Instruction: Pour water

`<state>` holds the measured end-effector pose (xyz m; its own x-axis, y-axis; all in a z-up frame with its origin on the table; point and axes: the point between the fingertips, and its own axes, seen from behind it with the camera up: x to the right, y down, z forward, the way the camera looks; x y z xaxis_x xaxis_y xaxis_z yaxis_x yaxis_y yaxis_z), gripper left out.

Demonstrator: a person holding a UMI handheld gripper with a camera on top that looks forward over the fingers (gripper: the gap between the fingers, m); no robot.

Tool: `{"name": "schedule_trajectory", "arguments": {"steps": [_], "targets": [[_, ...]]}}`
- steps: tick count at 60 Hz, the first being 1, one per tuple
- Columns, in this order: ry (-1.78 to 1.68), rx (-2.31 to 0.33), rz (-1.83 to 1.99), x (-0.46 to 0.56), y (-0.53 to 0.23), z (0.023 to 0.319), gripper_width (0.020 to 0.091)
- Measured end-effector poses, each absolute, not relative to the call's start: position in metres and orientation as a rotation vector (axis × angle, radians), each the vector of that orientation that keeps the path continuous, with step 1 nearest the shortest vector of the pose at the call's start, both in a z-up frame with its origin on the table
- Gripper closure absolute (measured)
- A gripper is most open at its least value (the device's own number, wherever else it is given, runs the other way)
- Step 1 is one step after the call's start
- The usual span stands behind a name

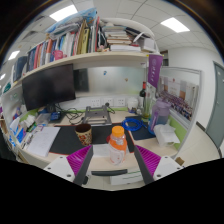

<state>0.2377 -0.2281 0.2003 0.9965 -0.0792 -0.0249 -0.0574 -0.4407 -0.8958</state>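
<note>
While the tongs (pixel 112 168) stand open, a bottle (pixel 118 144) with an orange cap rests upright on the table (pixel 60 140) just ahead of them, centred on the gap between the purple pads (pixel 149 160). A dark cup (pixel 84 133) stands just beside the bottle, on its left. Beyond both are a monitor (pixel 48 87) and a bookshelf (pixel 75 45). A good next move, judging from this, is to slide straight forward and grip the bottle's middle squarely before lifting and tipping toward the cup.
</note>
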Motion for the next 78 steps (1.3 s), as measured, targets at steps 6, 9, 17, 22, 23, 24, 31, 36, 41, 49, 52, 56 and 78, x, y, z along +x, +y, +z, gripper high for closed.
{"name": "schedule_trajectory", "arguments": {"steps": [6,9,17,22,23,24,31,36,41,49,52,56,78], "targets": [[0.095,-2.037,-0.038,0.253,-0.205,0.146,0.0251],[0.089,-2.031,-0.044,0.257,-0.192,0.128,0.0249],[0.051,-1.973,-0.082,0.27,-0.154,0.099,0.0249],[0.028,-1.925,-0.091,0.274,-0.132,0.091,0.0247],[0.02,-1.921,-0.095,0.274,-0.129,0.089,0.0247],[0.015,-1.915,-0.097,0.274,-0.125,0.087,0.0247],[-0.018,-1.882,-0.095,0.272,-0.105,0.075,0.0316],[-0.046,-1.849,-0.082,0.267,-0.095,0.074,0.0462],[-0.035,-1.825,-0.073,0.266,-0.09,0.074,0.0557],[-0.049,-1.773,-0.087,0.263,-0.088,0.077,0.0672],[-0.039,-1.764,-0.087,0.264,-0.087,0.077,0.0712],[-0.044,-1.763,-0.092,0.263,-0.086,0.077,0.0734],[-0.474,-1.835,-0.425,0.276,-0.037,0.124,0.0735]]}}
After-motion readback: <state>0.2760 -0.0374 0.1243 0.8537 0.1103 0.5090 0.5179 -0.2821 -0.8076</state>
